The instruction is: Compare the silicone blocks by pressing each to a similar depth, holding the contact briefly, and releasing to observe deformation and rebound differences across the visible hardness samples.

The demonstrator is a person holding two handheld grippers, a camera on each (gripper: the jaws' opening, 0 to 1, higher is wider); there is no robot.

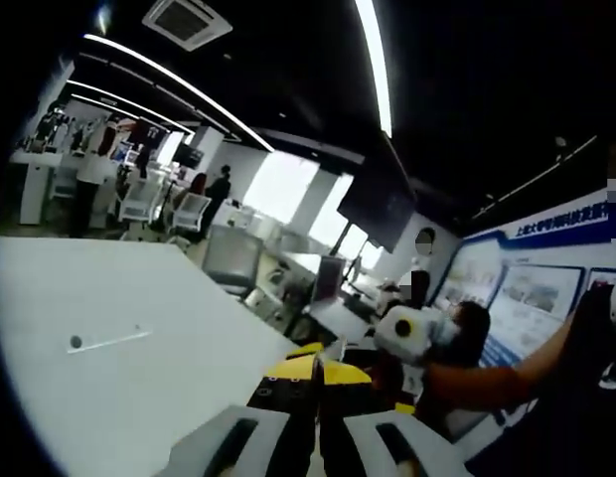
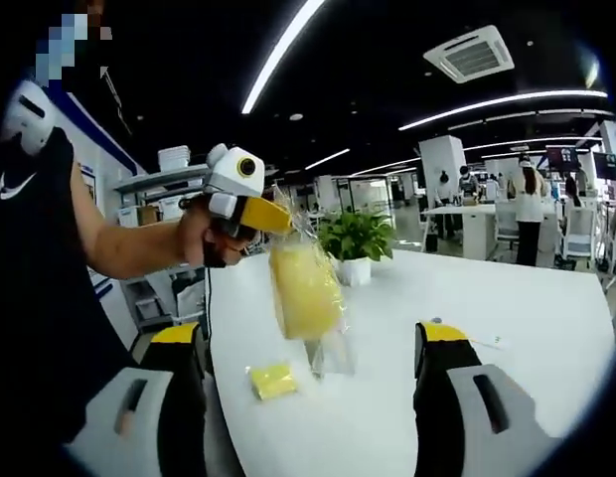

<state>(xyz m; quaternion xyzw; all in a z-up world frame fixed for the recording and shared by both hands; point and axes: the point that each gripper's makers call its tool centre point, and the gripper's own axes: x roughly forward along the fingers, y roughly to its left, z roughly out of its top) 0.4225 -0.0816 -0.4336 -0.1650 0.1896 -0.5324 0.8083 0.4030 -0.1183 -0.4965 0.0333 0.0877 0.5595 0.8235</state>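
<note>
In the right gripper view, my left gripper, held in a hand, hangs above the white table. It is shut on the top of a clear plastic bag with a pale yellow silicone block inside. A second, smaller yellow block lies flat on the table below the bag. My right gripper is open, its yellow-tipped jaws wide apart on either side of the hanging bag and not touching it. In the left gripper view, the left gripper's jaws sit close together over the table edge.
A potted green plant stands on the table behind the bag. A person's forearm reaches in from the right. The white table carries a small thin item. Chairs, desks and people fill the background.
</note>
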